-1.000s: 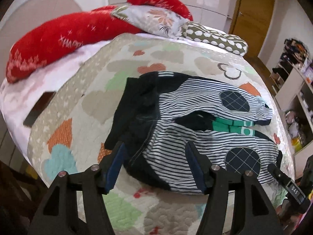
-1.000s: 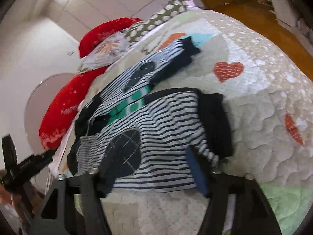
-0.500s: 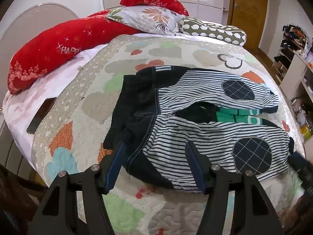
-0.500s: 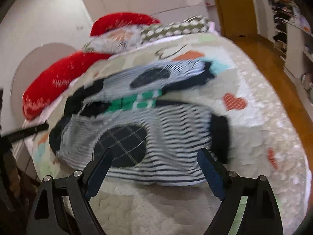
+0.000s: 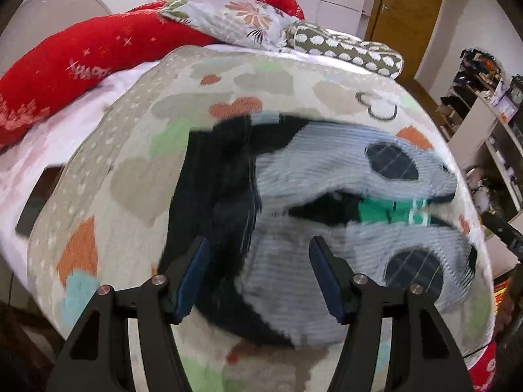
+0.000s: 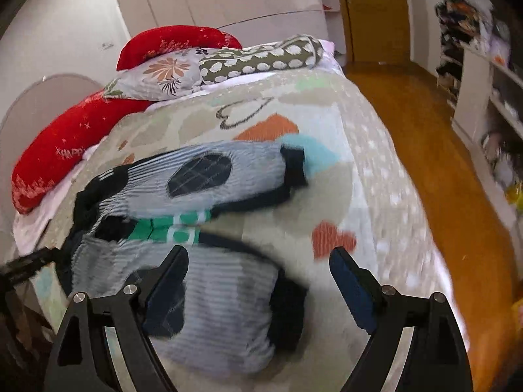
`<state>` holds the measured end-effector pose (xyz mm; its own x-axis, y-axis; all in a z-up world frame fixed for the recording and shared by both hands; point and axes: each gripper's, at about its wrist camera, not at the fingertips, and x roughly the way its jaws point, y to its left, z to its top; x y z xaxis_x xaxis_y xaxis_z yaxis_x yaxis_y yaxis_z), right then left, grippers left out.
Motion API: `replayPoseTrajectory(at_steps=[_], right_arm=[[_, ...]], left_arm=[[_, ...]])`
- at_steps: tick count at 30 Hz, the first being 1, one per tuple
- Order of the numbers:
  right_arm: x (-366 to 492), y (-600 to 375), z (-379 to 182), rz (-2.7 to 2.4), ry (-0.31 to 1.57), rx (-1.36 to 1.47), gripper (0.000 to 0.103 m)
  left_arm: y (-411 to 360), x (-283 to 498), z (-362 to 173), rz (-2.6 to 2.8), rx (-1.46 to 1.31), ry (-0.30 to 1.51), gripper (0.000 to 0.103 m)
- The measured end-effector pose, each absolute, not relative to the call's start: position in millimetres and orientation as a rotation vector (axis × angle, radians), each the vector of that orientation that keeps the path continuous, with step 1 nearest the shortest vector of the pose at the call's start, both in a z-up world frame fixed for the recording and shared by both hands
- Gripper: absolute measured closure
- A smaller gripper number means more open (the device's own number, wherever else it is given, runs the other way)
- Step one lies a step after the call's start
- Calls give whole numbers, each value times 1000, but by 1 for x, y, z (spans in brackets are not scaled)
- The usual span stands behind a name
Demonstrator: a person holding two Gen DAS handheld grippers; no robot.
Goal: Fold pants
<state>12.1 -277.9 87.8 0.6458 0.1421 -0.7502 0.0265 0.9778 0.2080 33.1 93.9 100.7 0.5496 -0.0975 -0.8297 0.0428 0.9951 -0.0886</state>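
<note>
Striped black-and-white pants [image 5: 327, 196] with dark checked knee patches and a green inner band lie spread flat on the quilted bed cover [image 5: 130, 163], waist at the left, legs to the right. My left gripper [image 5: 258, 271] is open above the dark waist end, holding nothing. My right gripper [image 6: 258, 281] is open wide above the near leg's cuff end; the pants also show in the right wrist view [image 6: 209, 176]. Both views are motion-blurred.
Red bolsters [image 5: 81, 62], a floral pillow [image 5: 235, 19] and a dotted pillow [image 5: 343, 49] lie at the head of the bed. A dark phone [image 5: 36, 202] lies at the left bed edge. White shelves [image 6: 490, 104] and wood floor [image 6: 441, 170] are to the right.
Both grippers have shifted over the pants. The right gripper has opened wider and swung toward the near leg's cuff. The pants lie as before.
</note>
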Motion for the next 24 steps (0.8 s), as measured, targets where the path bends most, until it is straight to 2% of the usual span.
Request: replayPoseTrajectory(at_steps=[9,16,24], right_arm=[[108,-283,90,103,920,99,12],[178,-277,72,146,973,39,12],[224,-249,37,227,1043,-8,14]], left_arm=[[65,148,108,-206,56,1029,41],[37,215,63,-327,79,1166,41],[12,242,24,-393,251,1221,41]])
